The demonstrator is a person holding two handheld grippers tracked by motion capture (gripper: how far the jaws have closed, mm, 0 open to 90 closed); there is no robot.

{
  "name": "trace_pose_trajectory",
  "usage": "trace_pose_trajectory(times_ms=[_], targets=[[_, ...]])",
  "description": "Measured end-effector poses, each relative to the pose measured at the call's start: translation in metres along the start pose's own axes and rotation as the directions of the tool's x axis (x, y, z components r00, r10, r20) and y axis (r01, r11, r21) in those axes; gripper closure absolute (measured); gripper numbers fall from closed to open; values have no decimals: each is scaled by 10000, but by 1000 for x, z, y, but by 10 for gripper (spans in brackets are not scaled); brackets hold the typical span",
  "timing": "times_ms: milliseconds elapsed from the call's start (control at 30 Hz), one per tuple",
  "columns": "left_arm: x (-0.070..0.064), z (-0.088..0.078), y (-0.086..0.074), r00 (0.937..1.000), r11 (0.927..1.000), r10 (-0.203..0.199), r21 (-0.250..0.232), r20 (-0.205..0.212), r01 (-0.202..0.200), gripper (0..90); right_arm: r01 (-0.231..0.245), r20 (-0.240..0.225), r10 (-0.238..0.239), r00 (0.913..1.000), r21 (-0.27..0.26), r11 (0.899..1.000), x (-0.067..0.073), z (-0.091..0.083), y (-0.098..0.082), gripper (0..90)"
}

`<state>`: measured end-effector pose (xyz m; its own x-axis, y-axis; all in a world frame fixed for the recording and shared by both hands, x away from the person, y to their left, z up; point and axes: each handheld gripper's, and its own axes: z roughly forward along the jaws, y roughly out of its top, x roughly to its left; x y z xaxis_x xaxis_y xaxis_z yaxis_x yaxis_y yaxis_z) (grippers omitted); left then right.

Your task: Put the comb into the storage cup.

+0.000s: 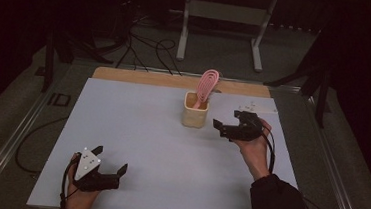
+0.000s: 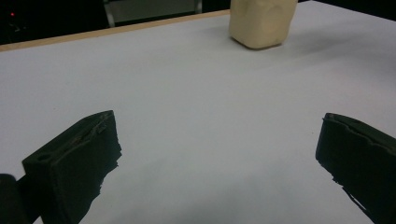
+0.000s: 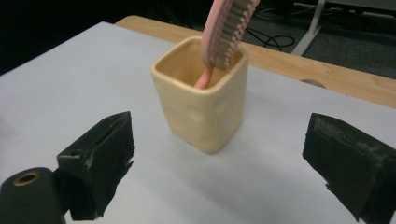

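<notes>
Where the person's forearms come in at the near edge of the counter (image 1: pixel 136 130), the left hand-held gripper (image 1: pixel 110 160) sits low at the near left corner with its jaws spread wide and nothing between them. A grey three-cornered plate rides on top of it, and a cable loops off beside the hand. In the left gripper view, bare pale surface lies between its two black jaws, with the cup (image 2: pixel 262 21) far off at the top edge.

Farther in and to the right, the right hand-held gripper (image 1: pixel 226 126) is held just beside the cup (image 1: pixel 195 110), its jaws also wide apart and empty, pointing toward the cup without touching it. The right gripper view shows the cup (image 3: pixel 205 105) standing upright between and beyond the two jaws, clear of both.

That cup is a cream, square-sided ceramic holder with rounded corners, a glossy rim and shallow dimples on its walls. Inside it stands a pink hairbrush (image 1: pixel 206 87), handle down and head up, leaning against the far side of the rim. Its oval head shows looped ribs from above, and in the right gripper view the pink hairbrush (image 3: pixel 223 35) shows rows of pale bristles.

Beyond the pale sheet a strip of wooden edge (image 1: pixel 175 80) runs along the far side, then grey floor with black cables (image 1: pixel 147 49) and a white metal frame (image 1: pixel 223 17).
</notes>
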<state>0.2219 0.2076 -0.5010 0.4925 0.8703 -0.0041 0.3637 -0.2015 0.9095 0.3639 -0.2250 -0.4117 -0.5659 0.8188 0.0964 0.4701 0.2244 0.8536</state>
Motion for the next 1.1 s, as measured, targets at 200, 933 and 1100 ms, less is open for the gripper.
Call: trace_pose_trajectory(times_ms=[200, 933, 1100], targets=[[0, 0, 0, 10000, 10000, -2, -11, -21, 2, 1, 244, 5, -244, 9997, -64, 9997, 1, -9, -13, 87], [5, -2, 1, 9997, 9997, -146, -178, -185, 143, 1, 632, 117, -624, 9980, -819, 9946, 8, -44, -63, 88], [7, -2, 2, 9996, 9996, -179, -220, -229, 174, 1, 632, 86, -626, 9980, -1116, 9917, 8, -50, -76, 87]])
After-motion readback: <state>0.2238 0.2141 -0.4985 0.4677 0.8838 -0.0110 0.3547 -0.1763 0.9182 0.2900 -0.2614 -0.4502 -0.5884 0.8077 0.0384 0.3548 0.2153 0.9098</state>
